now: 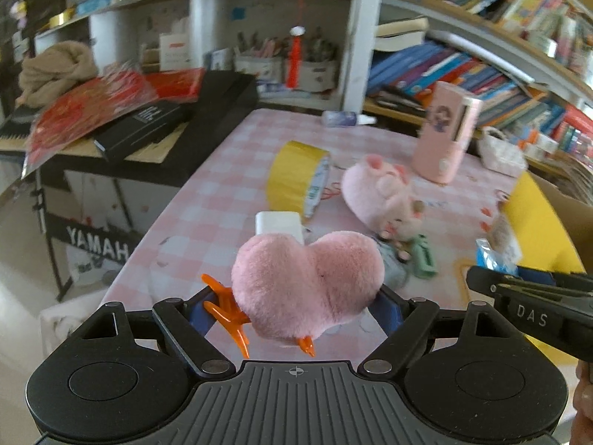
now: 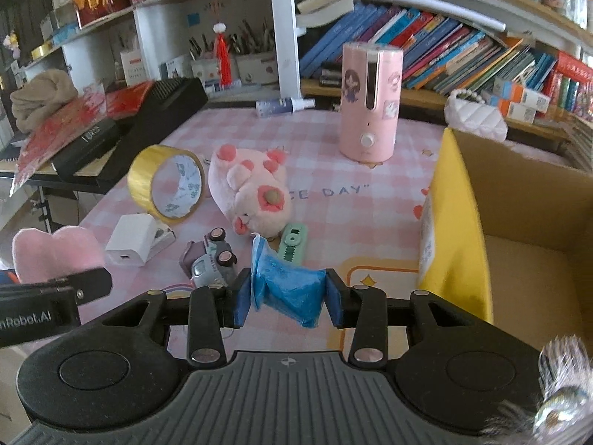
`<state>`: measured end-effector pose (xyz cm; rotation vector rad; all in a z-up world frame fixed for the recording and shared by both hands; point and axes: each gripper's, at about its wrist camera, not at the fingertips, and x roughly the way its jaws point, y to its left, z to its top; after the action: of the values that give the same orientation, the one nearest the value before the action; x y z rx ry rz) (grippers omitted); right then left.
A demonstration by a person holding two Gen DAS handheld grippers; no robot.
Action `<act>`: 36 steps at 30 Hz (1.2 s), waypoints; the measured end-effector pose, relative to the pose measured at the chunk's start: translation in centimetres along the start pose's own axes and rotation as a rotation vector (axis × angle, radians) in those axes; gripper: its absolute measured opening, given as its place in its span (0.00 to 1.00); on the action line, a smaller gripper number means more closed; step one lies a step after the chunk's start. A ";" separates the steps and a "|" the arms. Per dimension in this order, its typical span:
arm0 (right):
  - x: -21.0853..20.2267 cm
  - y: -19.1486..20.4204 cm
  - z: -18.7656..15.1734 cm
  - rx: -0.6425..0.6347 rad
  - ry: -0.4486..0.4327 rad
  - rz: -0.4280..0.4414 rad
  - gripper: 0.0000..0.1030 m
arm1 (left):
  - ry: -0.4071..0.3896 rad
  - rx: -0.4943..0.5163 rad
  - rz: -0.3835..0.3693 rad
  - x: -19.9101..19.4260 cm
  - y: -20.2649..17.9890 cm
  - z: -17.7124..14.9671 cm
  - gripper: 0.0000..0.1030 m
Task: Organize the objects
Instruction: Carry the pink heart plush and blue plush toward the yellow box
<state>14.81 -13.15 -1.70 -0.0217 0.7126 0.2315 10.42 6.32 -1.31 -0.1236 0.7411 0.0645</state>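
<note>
My left gripper (image 1: pixel 296 307) is shut on a pink plush heart hair claw (image 1: pixel 307 282) with orange teeth, held above the table's near edge; the heart also shows in the right wrist view (image 2: pixel 55 252). My right gripper (image 2: pixel 289 298) is shut on a blue tissue packet (image 2: pixel 287 289), just left of an open cardboard box (image 2: pixel 526 259) with a yellow flap. On the pink checked tablecloth (image 2: pixel 352 215) lie a pink plush pig (image 2: pixel 252 193), a yellow tape roll (image 2: pixel 166 181), a white charger (image 2: pixel 129 239), a toy car (image 2: pixel 211 259) and a green clip (image 2: pixel 294 246).
A pink humidifier (image 2: pixel 370 104) stands at the back of the table, a spray bottle (image 2: pixel 285 105) lies behind it. A black keyboard case with red papers (image 2: pixel 111 126) sits to the left. Bookshelves (image 2: pixel 463 55) line the back, with a white quilted bag (image 2: pixel 478 115).
</note>
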 end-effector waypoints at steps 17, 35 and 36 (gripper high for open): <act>-7.1 1.0 -5.3 0.089 -0.013 -0.063 0.36 | -0.021 0.113 -0.125 -5.5 -0.8 -3.8 0.82; -11.6 0.8 -10.3 0.219 0.007 -0.134 0.36 | 0.005 0.222 -0.217 -8.5 -1.6 -7.2 0.82; -11.9 0.9 -10.6 0.225 0.009 -0.139 0.36 | 0.008 0.229 -0.222 -8.6 -1.7 -7.3 0.82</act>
<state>-0.94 -15.78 -1.99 0.1414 0.7391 0.0177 -0.63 3.47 -0.72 0.0125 0.7334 -0.2321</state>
